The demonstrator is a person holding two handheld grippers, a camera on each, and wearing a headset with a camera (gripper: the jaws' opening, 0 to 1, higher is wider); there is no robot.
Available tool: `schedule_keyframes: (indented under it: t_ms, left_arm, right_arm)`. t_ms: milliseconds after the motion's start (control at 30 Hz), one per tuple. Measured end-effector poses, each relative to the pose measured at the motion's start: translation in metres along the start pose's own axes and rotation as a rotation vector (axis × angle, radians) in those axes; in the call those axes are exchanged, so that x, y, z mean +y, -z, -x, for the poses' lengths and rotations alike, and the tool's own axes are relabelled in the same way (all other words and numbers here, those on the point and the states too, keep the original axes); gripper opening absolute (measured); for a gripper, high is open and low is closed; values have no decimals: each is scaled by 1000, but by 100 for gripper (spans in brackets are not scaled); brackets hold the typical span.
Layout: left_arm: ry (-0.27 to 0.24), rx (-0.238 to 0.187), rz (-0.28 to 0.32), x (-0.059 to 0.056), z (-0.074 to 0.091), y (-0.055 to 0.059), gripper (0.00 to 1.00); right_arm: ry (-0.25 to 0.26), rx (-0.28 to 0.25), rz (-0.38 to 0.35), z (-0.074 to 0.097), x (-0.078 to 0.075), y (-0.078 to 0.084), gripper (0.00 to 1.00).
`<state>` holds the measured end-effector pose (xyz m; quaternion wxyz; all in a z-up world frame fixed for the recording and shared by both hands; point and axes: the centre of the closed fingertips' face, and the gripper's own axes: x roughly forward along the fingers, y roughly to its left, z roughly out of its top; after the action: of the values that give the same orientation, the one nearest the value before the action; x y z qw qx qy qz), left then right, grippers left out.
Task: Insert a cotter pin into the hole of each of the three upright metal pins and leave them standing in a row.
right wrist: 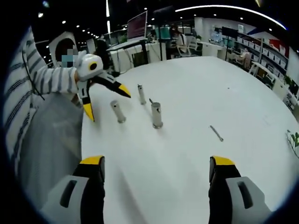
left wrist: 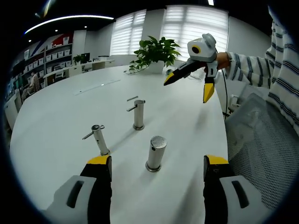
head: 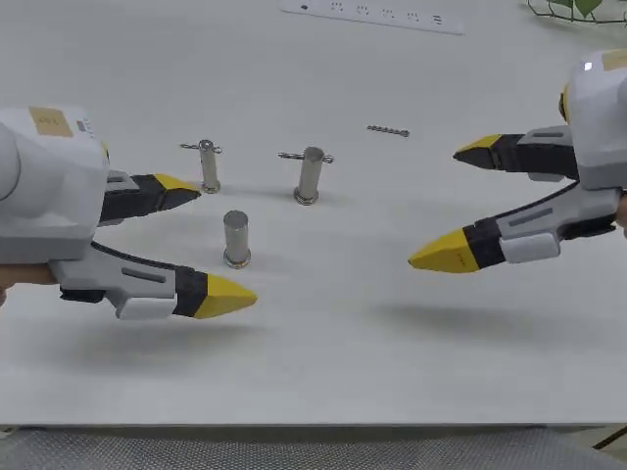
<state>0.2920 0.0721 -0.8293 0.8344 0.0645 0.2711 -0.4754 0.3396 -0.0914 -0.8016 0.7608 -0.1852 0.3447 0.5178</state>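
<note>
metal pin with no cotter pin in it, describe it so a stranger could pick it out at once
On the white table, left of centre in the head view, it is the front pin, nearest the table's near edge. The two pins behind it each carry a cotter pin through the top; its top is bare.

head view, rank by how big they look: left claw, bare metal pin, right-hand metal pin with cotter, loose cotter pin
1. left claw, largest, though nearest the camera.
2. bare metal pin and right-hand metal pin look alike; not ranked.
3. loose cotter pin, smallest.
</note>
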Motion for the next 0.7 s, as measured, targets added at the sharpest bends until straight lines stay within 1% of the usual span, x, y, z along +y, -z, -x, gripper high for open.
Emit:
schedule_keyframes:
  t_ms: [100, 233, 333, 433, 533, 700]
  left_arm:
    - [-9, -30, 27, 2, 3, -3, 92]
    - [-17, -45, 35, 3, 7, -4, 99]
    - [-25, -46, 46, 5, 10, -3, 100]
    - [-23, -45, 60, 5, 12, -1, 100]
    - [-29, -46, 69, 6, 12, 1, 100]
    - [-19, -43, 85, 3, 12, 3, 100]
  right_arm:
    - [-6, 33, 29, 0, -6, -1, 92]
    - [-13, 56, 53, 2, -13, -5, 92]
    - [-10, 72, 69, 2, -18, -7, 92]
    - [-12, 87, 87, 2, -27, -9, 92]
    - [-19, 105, 108, 1, -30, -11, 91]
    - [-20, 144, 141, -3, -39, -13, 89]
